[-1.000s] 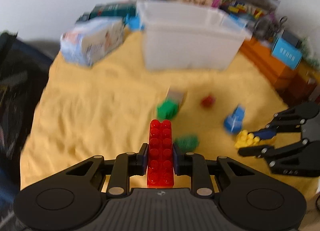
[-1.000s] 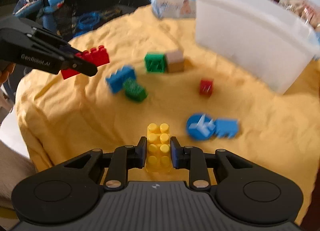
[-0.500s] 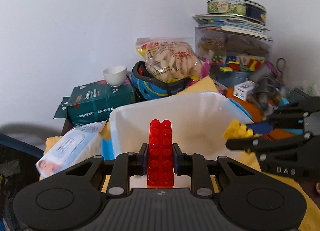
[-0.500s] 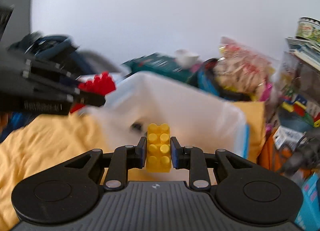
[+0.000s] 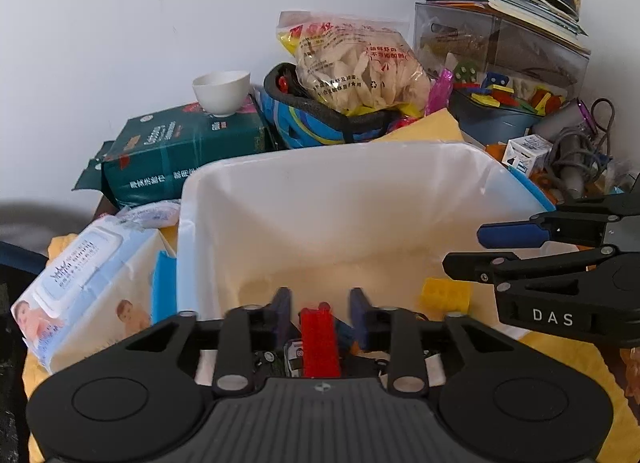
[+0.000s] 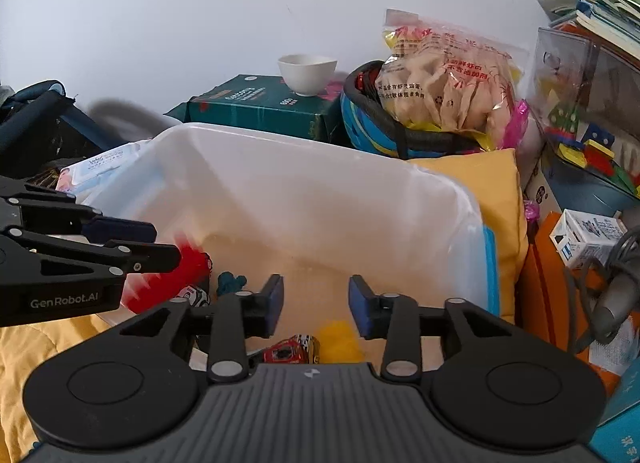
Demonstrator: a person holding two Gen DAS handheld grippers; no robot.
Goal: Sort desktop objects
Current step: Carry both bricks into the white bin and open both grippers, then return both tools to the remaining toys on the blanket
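Both grippers hang over the translucent white plastic bin [image 5: 400, 183]. The left gripper [image 5: 320, 313] is opening, its jaws clear of the long red studded brick [image 5: 320, 339] between them. The right gripper [image 6: 316, 303] is opening too, and the blurred yellow brick [image 6: 340, 337] lies below it inside the bin.

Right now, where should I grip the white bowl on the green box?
Probably the rim, from above, straddling its wall. The white bowl stands upright on the green box; its flared sides would likely slip from a side pinch.
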